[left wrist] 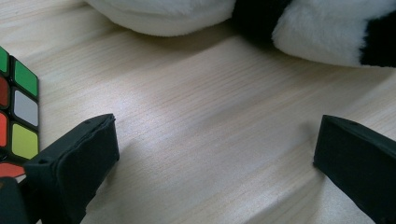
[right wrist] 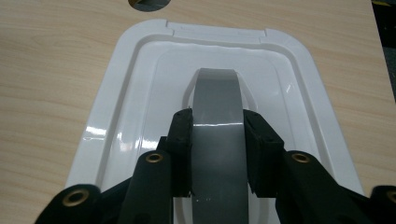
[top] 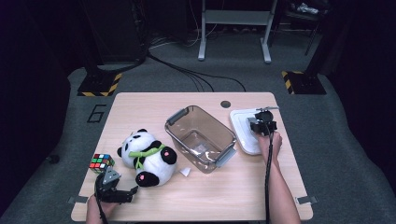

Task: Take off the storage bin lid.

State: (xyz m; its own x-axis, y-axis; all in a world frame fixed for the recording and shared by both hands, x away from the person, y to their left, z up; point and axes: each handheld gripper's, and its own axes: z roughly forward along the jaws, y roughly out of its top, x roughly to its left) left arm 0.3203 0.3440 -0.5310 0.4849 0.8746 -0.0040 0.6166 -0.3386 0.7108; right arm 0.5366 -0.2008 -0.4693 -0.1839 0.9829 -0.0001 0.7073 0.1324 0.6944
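1. High view: the right claw sits over the white lid at the far right of the worktop, with the clear storage bin to its left, close beside the lid. The left claw rests low at the near left corner, the Rubik's cube just beyond it and the plush panda ahead and to its right.

2. Left gripper view: the left claw stands wide open over bare wood with nothing between its jaws. The cube lies just outside one jaw, and the panda lies ahead, well past the tips. I judge this hand to be idle.

3. Right gripper view: the right claw is clamped on the lid's grey handle, one pad on each side of the strip. The lid lies flat on the worktop beneath, seemingly not yet raised.

4. Step in hand, as I read it: the handle is grasped, ready for lifting the lid. The next move calls for a straight lift while holding the grip firm, then carrying the lid left over the bin, squaring it with the rim, and lowering it evenly so neither end catches.
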